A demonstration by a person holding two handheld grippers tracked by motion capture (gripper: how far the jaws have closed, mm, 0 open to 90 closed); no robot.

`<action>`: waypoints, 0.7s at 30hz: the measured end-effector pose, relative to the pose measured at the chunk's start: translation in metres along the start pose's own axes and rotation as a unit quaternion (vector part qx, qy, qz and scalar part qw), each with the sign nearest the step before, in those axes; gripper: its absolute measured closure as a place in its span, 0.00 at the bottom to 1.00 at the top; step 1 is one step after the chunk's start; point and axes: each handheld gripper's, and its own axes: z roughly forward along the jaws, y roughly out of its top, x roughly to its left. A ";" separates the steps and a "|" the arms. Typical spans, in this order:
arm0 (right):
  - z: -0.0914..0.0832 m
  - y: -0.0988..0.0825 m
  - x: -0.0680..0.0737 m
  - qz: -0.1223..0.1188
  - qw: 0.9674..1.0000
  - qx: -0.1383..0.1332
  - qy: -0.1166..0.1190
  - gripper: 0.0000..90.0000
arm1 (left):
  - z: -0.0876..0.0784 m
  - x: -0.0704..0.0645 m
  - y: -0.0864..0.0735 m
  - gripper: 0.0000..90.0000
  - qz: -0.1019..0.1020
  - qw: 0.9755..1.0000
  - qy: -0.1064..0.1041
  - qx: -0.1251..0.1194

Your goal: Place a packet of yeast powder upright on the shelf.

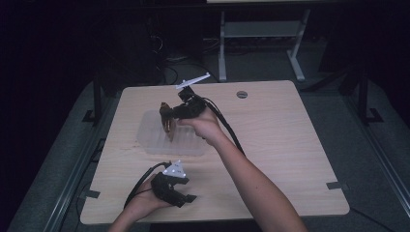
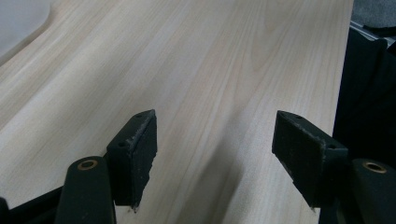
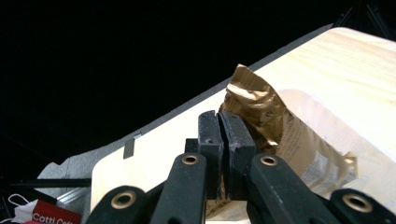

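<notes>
Table (image 1: 290, 145), tray (image 1: 150, 140) (packet (image 1: 167, 121) above)

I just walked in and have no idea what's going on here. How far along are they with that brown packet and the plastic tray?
Done: the right gripper has its fingers clamped on the gold-brown packet, lifted off the table. In hand: the packet hangs over the clear plastic tray; whether it is going in or coming out can't be told. Left: letting go of it. The left gripper rests open near the table's front edge, holding nothing.
</notes>
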 end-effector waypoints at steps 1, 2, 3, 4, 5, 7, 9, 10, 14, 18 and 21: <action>0.003 0.000 0.000 -0.002 1.000 0.001 0.003 0.96 | 0.000 0.000 0.000 0.34 0.000 1.000 0.000 0.000; 0.004 -0.001 0.001 -0.003 1.000 0.002 0.003 0.96 | 0.000 0.000 0.000 0.34 0.001 1.000 0.000 0.000; 0.006 -0.001 0.001 -0.003 1.000 0.002 0.005 0.95 | -0.001 0.000 0.000 0.34 0.000 1.000 0.001 0.000; 0.008 -0.001 0.002 -0.003 1.000 0.003 0.004 0.94 | -0.001 0.000 -0.001 0.34 -0.001 1.000 0.002 0.000; 0.009 -0.001 0.003 -0.005 1.000 0.005 -0.001 0.93 | -0.002 0.002 -0.001 0.34 0.005 1.000 0.004 0.007; 0.010 -0.001 0.003 -0.005 1.000 0.008 0.003 0.93 | -0.002 0.001 -0.001 0.34 -0.003 1.000 0.005 -0.001; 0.008 0.000 0.005 -0.010 1.000 0.003 0.001 0.89 | -0.003 0.003 -0.002 0.34 -0.005 1.000 0.006 -0.002; 0.007 0.000 0.005 -0.012 1.000 0.000 0.000 0.88 | -0.003 0.003 -0.002 0.34 -0.007 1.000 0.008 -0.004; -0.001 0.002 0.006 -0.010 1.000 -0.004 -0.006 0.85 | -0.005 0.005 -0.003 0.34 -0.010 1.000 0.014 -0.007; -0.010 0.000 0.007 -0.020 1.000 -0.011 -0.014 0.79 | -0.011 0.009 -0.004 0.39 -0.005 0.999 0.043 0.004; -0.019 -0.003 0.008 -0.032 0.999 -0.009 -0.026 0.75 | -0.021 0.018 -0.008 0.59 -0.040 0.995 0.088 -0.009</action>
